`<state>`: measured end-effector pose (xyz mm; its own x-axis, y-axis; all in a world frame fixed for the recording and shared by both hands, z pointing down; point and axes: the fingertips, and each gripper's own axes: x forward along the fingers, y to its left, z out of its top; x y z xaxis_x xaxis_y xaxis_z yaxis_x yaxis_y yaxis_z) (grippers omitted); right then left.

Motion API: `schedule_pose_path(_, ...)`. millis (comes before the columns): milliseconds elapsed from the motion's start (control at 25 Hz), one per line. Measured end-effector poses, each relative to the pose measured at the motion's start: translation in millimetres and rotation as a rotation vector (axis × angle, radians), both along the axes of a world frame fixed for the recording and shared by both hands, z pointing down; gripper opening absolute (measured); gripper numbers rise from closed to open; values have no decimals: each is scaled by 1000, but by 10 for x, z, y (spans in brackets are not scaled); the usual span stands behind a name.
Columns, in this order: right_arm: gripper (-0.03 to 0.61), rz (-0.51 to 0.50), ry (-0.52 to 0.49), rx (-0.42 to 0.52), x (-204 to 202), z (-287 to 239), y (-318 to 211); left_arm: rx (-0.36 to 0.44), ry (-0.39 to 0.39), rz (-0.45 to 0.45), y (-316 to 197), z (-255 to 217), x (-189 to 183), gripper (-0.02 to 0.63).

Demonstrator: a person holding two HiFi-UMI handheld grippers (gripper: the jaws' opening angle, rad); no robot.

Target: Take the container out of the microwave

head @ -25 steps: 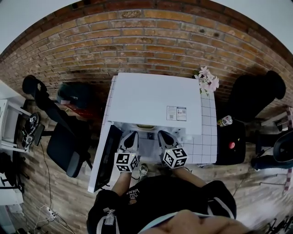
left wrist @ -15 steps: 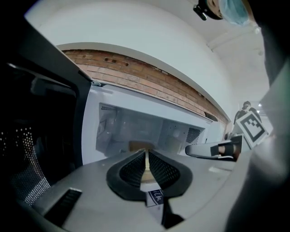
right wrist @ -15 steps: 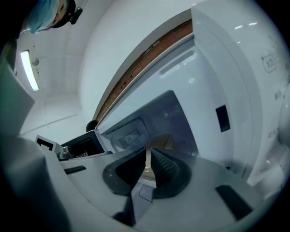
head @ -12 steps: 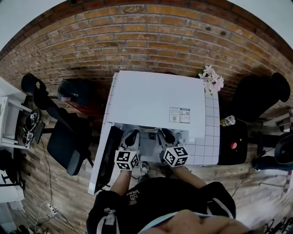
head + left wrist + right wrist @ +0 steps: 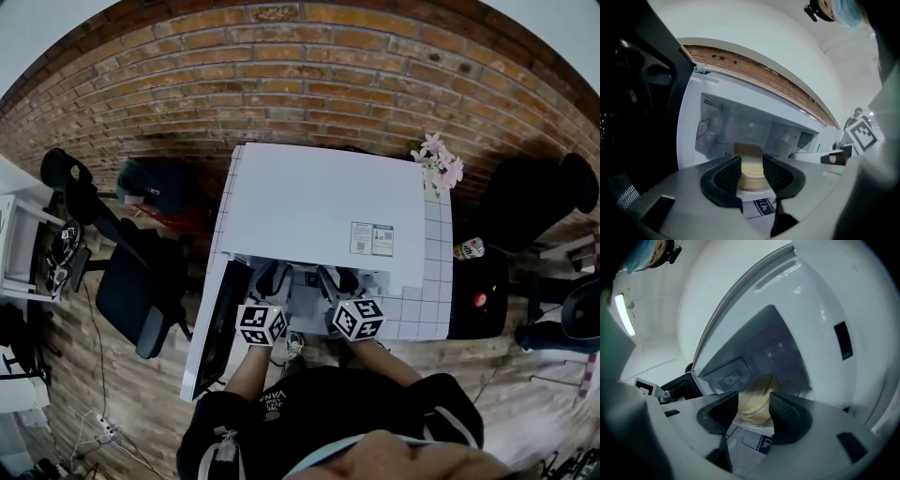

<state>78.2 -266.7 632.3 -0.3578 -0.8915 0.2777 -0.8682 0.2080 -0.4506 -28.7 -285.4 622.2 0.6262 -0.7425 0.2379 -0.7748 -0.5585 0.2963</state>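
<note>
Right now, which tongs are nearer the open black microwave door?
Left. Left tongs sit beside the open black microwave door; right tongs are further across the white microwave mouth. Both pairs are opening, the pale round container ahead in each gap, ungripped.

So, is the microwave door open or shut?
Open. The door stands swung out at the left, and the left gripper view looks into the cavity at the container.
</note>
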Motion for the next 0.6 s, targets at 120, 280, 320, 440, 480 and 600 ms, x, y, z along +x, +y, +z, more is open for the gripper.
schedule_pose_path(120, 196, 6, -9, -3, -5, 34, -40, -19, 5, 2, -29, 57, 18, 153)
schedule_pose_path(280, 206, 23, -20, -10, -6, 80, -104, -54, 31, -9, -88, 132, 34, 199)
schedule_pose_path(320, 210, 28, -22, -13, -10, 91, -117, -62, 38, -14, -105, 149, 36, 212)
schedule_pose_path(440, 215, 51, -28, -20, -5, 135, -150, -88, 64, -28, -162, 197, 40, 230)
schedule_pose_path(480, 216, 59, -31, -22, -2, 149, -161, -94, 72, -33, -182, 210, 41, 233)
schedule_pose_path(600, 218, 76, -48, -23, -16, 172, -194, -106, 80, -40, -231, 241, 45, 236)
